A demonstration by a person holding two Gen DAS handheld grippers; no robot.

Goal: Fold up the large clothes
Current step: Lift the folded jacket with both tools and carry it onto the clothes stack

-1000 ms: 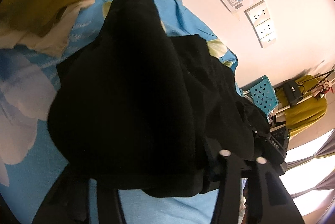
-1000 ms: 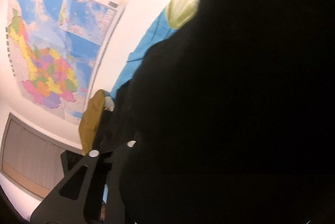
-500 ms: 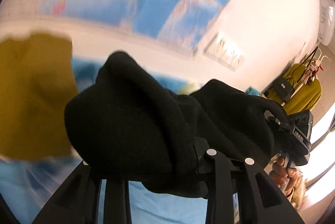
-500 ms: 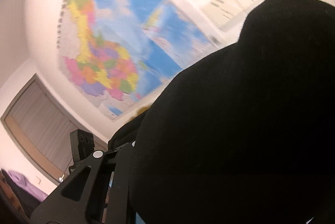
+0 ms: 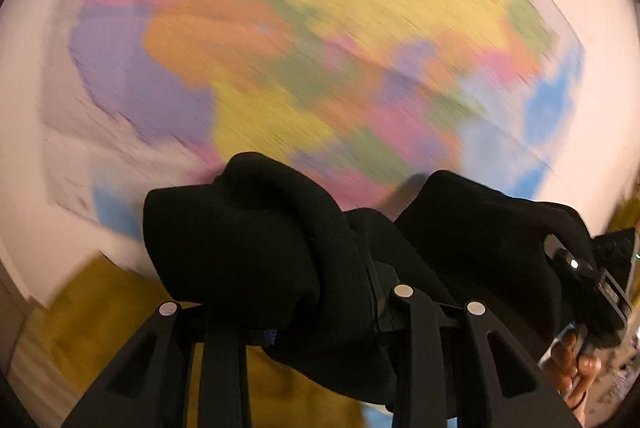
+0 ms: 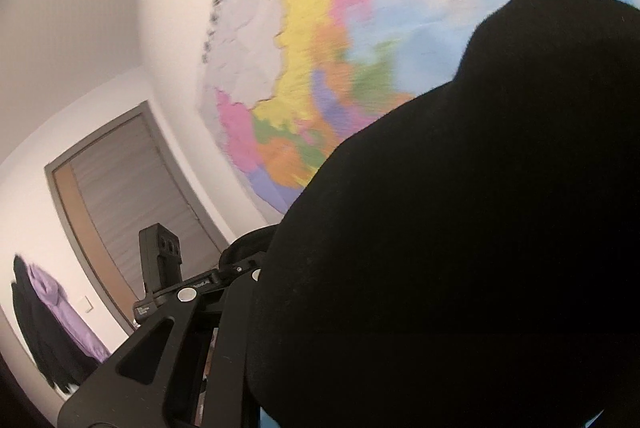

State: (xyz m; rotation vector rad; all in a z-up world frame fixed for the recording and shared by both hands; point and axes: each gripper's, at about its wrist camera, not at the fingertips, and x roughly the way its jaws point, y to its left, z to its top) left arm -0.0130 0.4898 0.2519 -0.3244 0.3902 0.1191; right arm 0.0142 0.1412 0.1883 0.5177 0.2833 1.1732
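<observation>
Currently:
left gripper (image 5: 304, 312): clenched on black garment (image 5: 256, 248), jaws just narrowed
right gripper (image 6: 256, 308): clamped on same garment, cloth covering lens
garment: raised, near wall map (image 5: 320, 48)

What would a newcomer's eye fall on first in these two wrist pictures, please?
The bulky black garment fills the lower middle of the left view, bunched between the left gripper fingers, and hides most of the right view. Behind it hangs a blurred, many-coloured wall map. A mustard-yellow cloth lies at lower left.
</observation>
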